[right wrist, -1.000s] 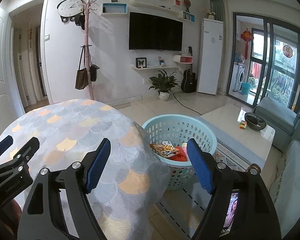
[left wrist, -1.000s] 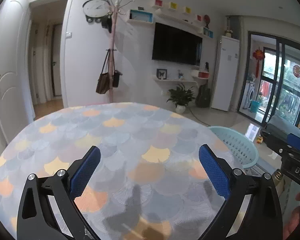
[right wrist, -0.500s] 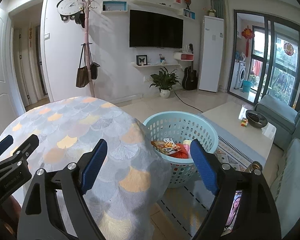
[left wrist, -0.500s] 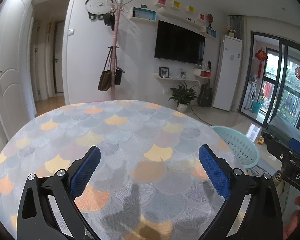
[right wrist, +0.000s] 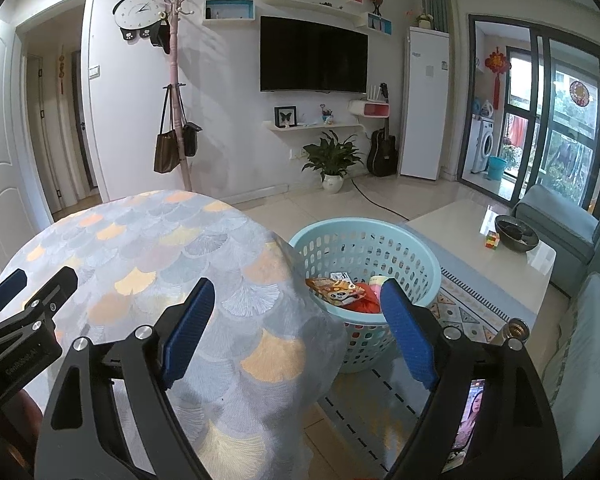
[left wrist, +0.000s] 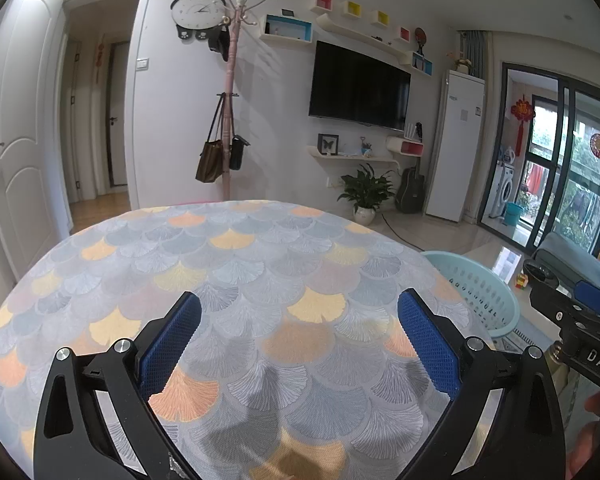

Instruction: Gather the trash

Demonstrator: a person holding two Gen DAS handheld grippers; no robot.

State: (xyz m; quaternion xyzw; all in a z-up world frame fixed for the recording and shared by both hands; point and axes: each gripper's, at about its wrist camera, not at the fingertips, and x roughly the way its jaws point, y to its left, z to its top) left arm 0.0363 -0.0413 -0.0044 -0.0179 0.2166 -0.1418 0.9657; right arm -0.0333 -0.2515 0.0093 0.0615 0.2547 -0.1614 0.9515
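A light blue plastic basket [right wrist: 416,256] stands on the floor right of the round table [right wrist: 148,248]. It holds snack wrappers [right wrist: 336,290] and other trash. My right gripper [right wrist: 296,320] is open and empty, over the table's right edge, near the basket. My left gripper [left wrist: 300,332] is open and empty above the scale-patterned tablecloth [left wrist: 240,264]. The basket's rim [left wrist: 472,280] shows at the right in the left wrist view. I see no trash on the table.
A white coffee table [right wrist: 480,232] with a dark bowl [right wrist: 516,232] and a cube stands right of the basket. A grey sofa [right wrist: 560,236] is further right. A coat rack [left wrist: 230,120], a plant [left wrist: 366,196] and a TV wall are behind.
Both grippers have risen and pulled back slightly; the views tilt up a little. Both stay open and empty.
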